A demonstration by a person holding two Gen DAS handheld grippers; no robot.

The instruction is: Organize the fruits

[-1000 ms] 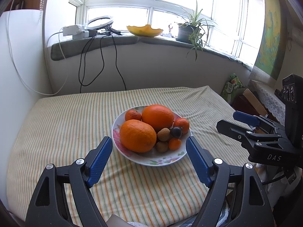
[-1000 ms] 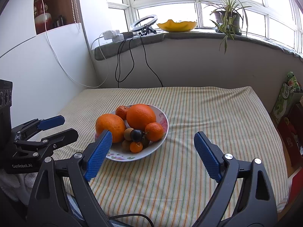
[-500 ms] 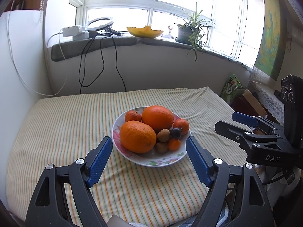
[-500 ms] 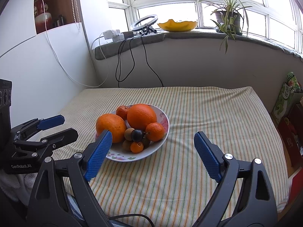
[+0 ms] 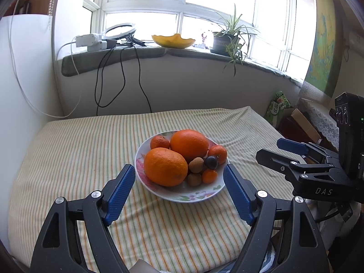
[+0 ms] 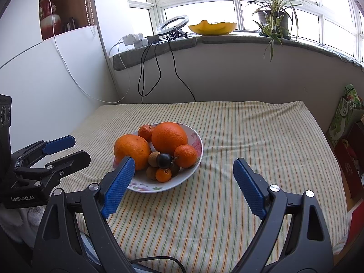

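Fingers of both my grippers are standing spread wide with nothing between them: the left gripper [image 5: 178, 191] is hovering just near of the plate [image 5: 195, 195], and the right gripper [image 6: 184, 184] is hanging over the striped surface [image 6: 261, 141], the plate sitting toward its left finger. I am judging the pile as the risk. Two small brown fruits [image 5: 195, 165], a dark plum [image 5: 211, 162] and a small mandarin [image 5: 209, 175] are leaning against the near orange [image 5: 165, 166]; lifting that one first may be sending them rolling off the shallow rim. Its smooth round skin may also be slipping from my pads. It is lying slightly oval, long axis running left to right. Beyond it, the far orange [image 5: 189, 144] is resting higher, looking nearly round, flanked by two more mandarins.
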